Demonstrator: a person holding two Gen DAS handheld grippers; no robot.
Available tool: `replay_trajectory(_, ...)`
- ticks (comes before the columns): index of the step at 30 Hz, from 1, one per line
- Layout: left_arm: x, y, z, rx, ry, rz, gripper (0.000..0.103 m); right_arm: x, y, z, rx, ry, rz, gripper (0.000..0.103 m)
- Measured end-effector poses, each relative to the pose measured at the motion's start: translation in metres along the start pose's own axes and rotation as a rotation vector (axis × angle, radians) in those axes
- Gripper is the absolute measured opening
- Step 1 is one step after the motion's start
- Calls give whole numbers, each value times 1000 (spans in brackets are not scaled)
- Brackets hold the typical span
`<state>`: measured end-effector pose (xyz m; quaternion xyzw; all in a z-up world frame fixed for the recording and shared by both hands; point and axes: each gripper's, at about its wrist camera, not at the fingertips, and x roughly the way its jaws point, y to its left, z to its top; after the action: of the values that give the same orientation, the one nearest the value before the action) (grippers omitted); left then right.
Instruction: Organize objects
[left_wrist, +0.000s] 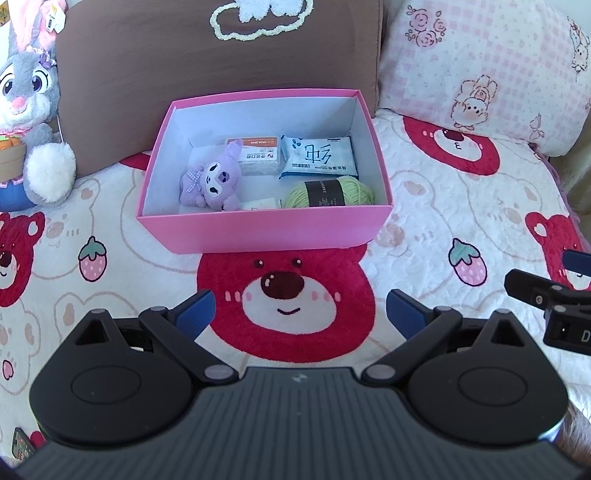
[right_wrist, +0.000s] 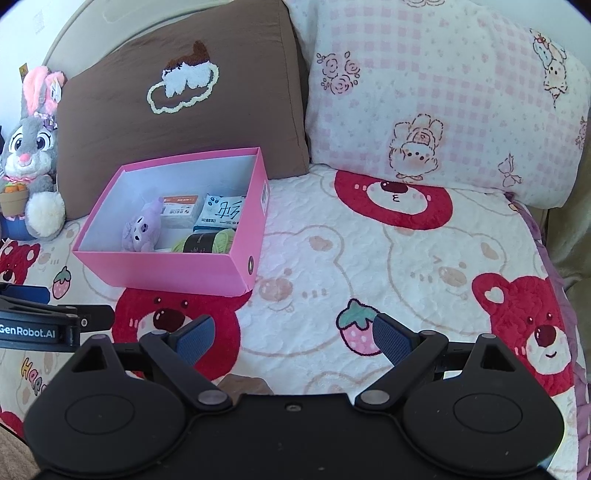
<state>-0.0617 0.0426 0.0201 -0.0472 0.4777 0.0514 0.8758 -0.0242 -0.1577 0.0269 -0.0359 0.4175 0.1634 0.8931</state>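
Nearest: left gripper (left_wrist: 299, 314), blue-padded fingers spread wide, nothing between them, hovering over the red bear face printed on the blanket (left_wrist: 424, 206). Right gripper (right_wrist: 293, 338) likewise spread and empty, over a strawberry print further right. Each shows at the edge of the other's view (the left one's side reads "GenRobot.AI").

Just beyond the left gripper: pink box (left_wrist: 258, 230), lidless, white inside, sitting on the blanket just past the bear print. In the right wrist view the same pink box (right_wrist: 166, 266) lies up and to the left, well apart from that gripper.

Contents, front to back:
- green yarn ball (left_wrist: 332, 192) with a dark band, front right corner, against the front wall
- small white packet (left_wrist: 260, 203), mostly hidden by the front wall
- purple plush toy (left_wrist: 214, 179), left of centre, lying on its side
- blue-white wipes pack (left_wrist: 317, 157), back right, flat
- orange-topped pack (left_wrist: 256, 157), back centre, its left part under the plush's ear

Behind the box: brown pillow (left_wrist: 147, 74) with a tufted cloud outline. Left of that, a grey rabbit plush (left_wrist: 31, 107), upright. Far right, a pink checked pillow (left_wrist: 487, 70) leaning at the head of the bed.
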Motion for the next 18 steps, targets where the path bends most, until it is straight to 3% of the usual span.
replay_trajectory(18,-2,2,0,-13,0,-6,100,-7,6,0,-9,3,15,95)
